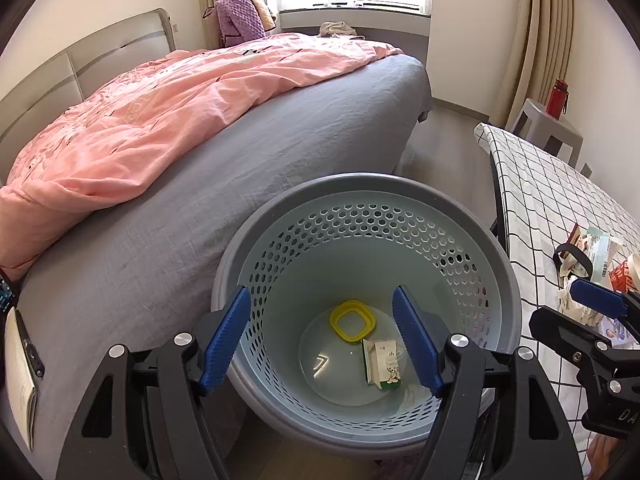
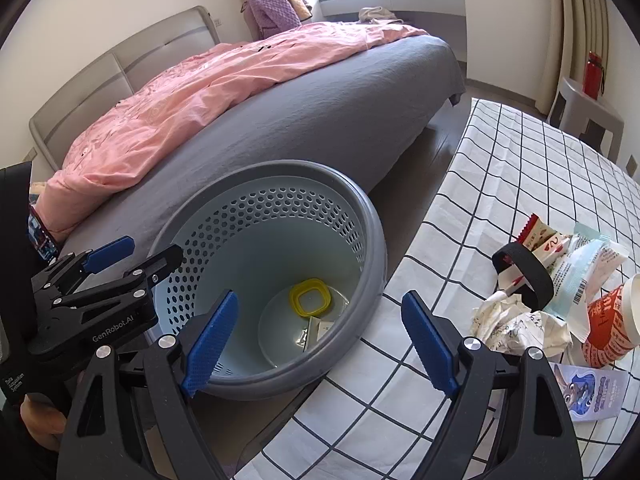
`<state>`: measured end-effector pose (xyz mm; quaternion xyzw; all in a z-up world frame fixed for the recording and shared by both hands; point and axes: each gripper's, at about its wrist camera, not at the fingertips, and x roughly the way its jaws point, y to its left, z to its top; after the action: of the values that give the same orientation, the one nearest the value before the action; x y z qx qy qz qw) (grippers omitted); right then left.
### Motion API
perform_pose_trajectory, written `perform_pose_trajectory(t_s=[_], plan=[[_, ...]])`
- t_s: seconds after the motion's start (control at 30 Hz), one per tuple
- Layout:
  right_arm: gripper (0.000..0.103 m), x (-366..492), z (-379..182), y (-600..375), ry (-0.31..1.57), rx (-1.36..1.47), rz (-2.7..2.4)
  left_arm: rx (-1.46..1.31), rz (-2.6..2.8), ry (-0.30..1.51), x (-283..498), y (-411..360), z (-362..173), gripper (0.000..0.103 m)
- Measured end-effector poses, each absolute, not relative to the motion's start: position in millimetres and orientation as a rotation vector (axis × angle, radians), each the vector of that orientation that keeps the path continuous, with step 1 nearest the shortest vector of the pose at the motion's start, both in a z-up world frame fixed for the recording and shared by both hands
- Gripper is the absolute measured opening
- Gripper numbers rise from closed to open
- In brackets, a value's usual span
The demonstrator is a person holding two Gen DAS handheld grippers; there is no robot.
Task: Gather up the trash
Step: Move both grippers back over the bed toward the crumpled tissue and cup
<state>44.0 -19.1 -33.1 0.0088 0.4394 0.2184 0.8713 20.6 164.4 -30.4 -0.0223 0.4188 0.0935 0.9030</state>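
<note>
I am holding my left gripper [image 1: 322,336] over the mouth of the grey perforated trash basket [image 1: 472,224], its blue fingers spread wide and gripping nothing. My left wrist view is showing the basket floor fully: a yellow squarish ring [image 1: 352,321] is lying toward the middle and a small white and green carton [image 1: 382,364] is lying just beside it, nearer my right finger. The right wrist view is giving only a partial look at that floor; the ring [image 2: 310,297] is showing plainly, but the carton [image 2: 318,330] is partly cut off by the basket rim [image 2: 372,216]. I am holding my right gripper [image 2: 320,338] spread open and empty as well, above the edge of the checked tablecloth [image 2: 520,168], with the basket just beside that cloth edge. The right wrist view is showing the remaining trash in detail on the cloth: a crumpled paper wad [image 2: 516,326], a black strap loop [image 2: 524,270], a pale blue wrapper [image 2: 588,276], a red and white snack packet [image 2: 538,236], an orange paper cup [image 2: 610,324] lying on its side, and a printed card [image 2: 592,394]. The left wrist view is catching this pile only at its right margin, small and partly hidden behind my right gripper [image 1: 600,306]. Both views are showing the bed with a pink quilt [image 1: 160,112] and a red bottle [image 2: 593,75] on a stool.
</note>
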Motion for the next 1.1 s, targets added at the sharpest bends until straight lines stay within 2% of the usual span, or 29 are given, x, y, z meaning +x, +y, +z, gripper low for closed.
perform_pose_trajectory(t_s=[0.13, 1.1], plan=[[0.085, 36.6, -32.2, -35.5, 0.914, 0.057, 0.419, -0.04, 0.178, 0.86, 17.4, 158.6, -26.5, 0.073], [0.086, -14.2, -29.8, -144.4, 0.89, 0.198, 0.179, 0.05, -0.028, 0.857, 8.8, 68.1, -14.4, 0.074]])
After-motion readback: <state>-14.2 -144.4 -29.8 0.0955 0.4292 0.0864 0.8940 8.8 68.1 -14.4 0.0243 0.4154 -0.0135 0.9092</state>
